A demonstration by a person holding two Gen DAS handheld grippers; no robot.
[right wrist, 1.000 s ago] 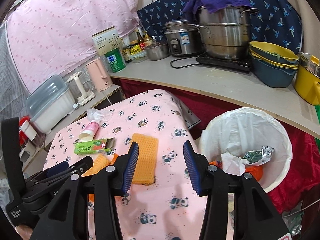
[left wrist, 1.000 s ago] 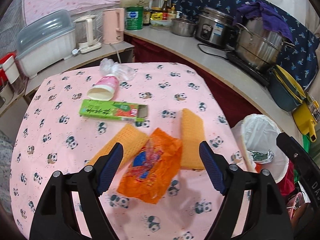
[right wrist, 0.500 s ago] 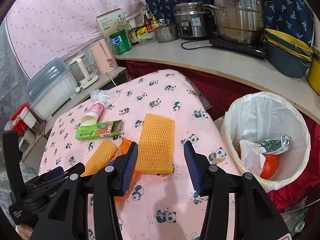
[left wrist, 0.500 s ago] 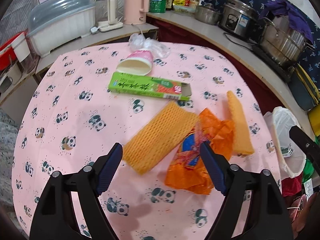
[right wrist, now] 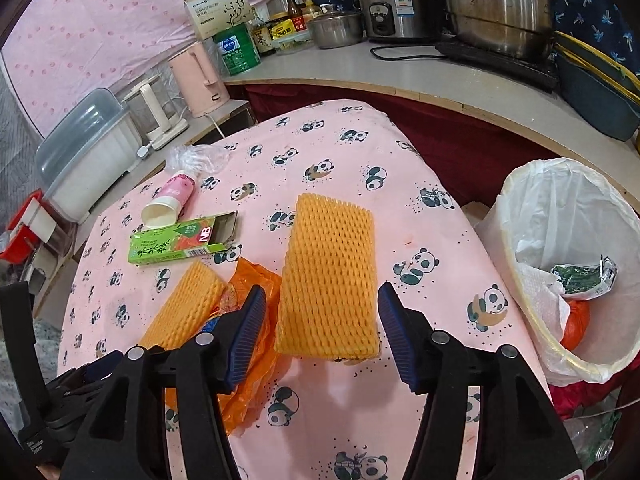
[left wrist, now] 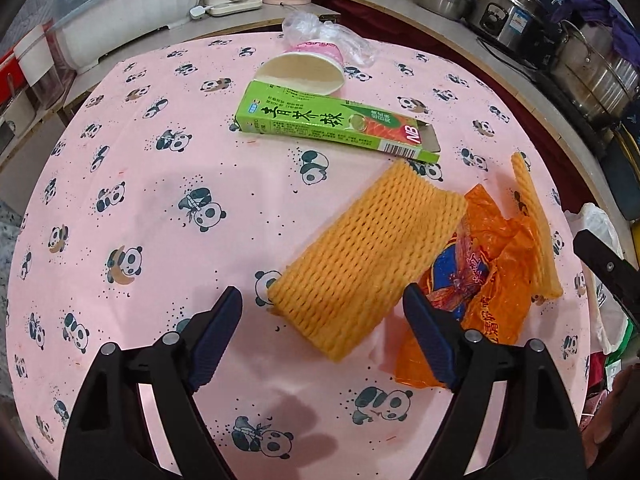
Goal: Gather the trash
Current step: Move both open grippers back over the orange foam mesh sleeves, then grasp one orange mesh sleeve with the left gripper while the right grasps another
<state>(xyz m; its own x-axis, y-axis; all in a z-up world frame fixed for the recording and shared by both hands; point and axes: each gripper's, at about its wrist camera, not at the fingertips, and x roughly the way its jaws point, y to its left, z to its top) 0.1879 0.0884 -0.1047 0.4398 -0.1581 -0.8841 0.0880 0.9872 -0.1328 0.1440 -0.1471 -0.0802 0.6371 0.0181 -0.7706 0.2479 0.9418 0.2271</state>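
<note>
Trash is scattered over the panda-print tablecloth (left wrist: 160, 208): two orange foam nets, an orange plastic bag (left wrist: 492, 264), a green carton (left wrist: 332, 126), a paper cup (left wrist: 304, 70) on its side, and clear film (left wrist: 328, 32) at upper centre of the left wrist view.

Left gripper (left wrist: 322, 336): jaws opening, spread wide, lower centre of frame. The near end of the left foam net (left wrist: 368, 256) lies between the fingertips, pads not touching it. Net rests partly on the orange bag, so a grasp at the free lower-left end should lift it alone.

Right gripper (right wrist: 322, 334): jaws opening, straddling the lower end of the right foam net (right wrist: 330, 276), which lies lengthwise along the fingers; pads clear of it on both sides.

Lined bin (right wrist: 532, 320), right edge of the right wrist view, stands just beside the table and already holds paper and wrappers.

Judgement: both hands are lined up for simultaneous pickups; foam is soft and should compress under closing.
</note>
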